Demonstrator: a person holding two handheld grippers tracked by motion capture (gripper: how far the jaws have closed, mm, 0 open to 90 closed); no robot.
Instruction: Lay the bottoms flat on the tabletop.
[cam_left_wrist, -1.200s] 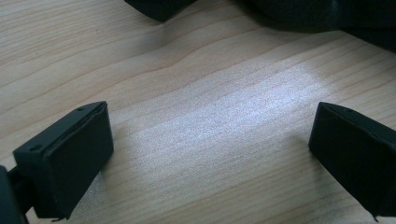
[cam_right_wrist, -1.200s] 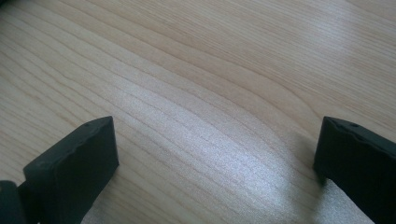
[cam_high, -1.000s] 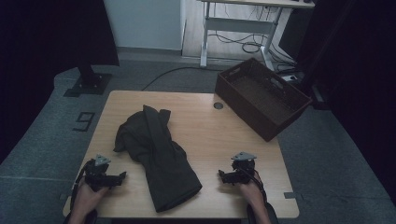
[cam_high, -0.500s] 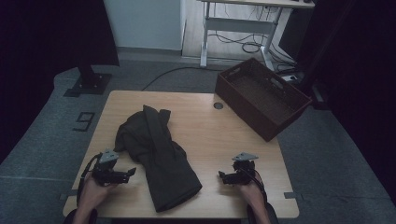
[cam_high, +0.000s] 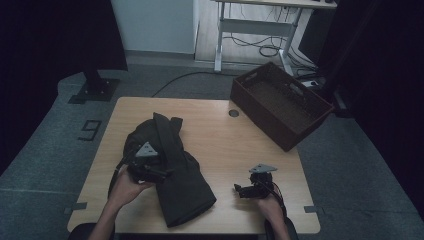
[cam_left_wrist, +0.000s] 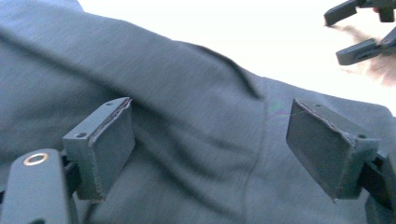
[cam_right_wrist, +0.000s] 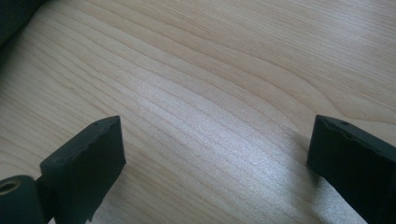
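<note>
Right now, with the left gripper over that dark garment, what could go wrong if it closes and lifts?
1. The left gripper has its jaws apart, though they have just been closing, above a smooth stretch of the dark crumpled cloth garment. They may pinch one thin layer and slip.
2. The garment lies near the front edge of the light wooden table, so a pull could drag it off.
3. The right gripper rests open on bare wood, away from the cloth, so nothing steadies it.

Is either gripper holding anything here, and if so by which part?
Nothing is held. The left gripper has been closing, open over the dark garment without pinching it; the right gripper is open above the table.
</note>
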